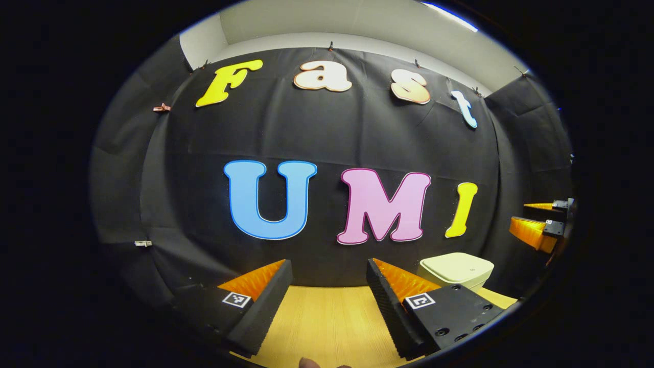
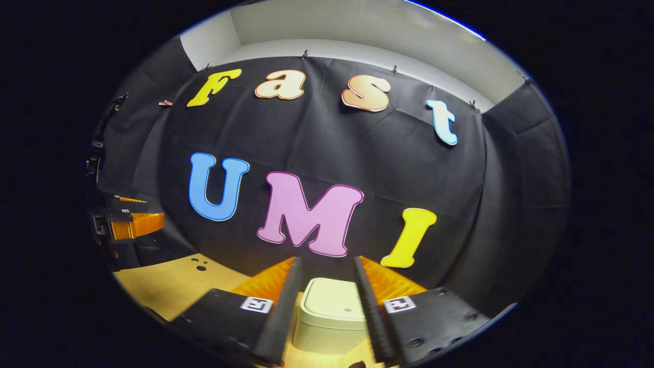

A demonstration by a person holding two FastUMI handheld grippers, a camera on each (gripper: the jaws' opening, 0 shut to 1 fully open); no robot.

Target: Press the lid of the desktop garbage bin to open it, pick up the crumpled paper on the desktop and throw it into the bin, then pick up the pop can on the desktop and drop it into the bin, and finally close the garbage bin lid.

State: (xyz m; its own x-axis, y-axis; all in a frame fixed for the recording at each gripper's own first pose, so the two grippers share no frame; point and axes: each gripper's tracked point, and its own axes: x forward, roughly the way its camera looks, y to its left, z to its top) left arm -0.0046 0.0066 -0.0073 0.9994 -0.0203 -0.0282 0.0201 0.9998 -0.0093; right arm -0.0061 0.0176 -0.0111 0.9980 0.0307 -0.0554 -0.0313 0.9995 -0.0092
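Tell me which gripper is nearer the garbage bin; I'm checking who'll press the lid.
Right. The right gripper frames the closed garbage bin between its open fingers; the left gripper is off to the bin's side.

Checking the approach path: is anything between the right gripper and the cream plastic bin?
Nothing; in the right gripper view the cream plastic bin, lid closed, sits between the open right gripper fingers.

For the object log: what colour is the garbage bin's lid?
Pale cream-white, plain; the garbage bin lid shows best in the right gripper view.
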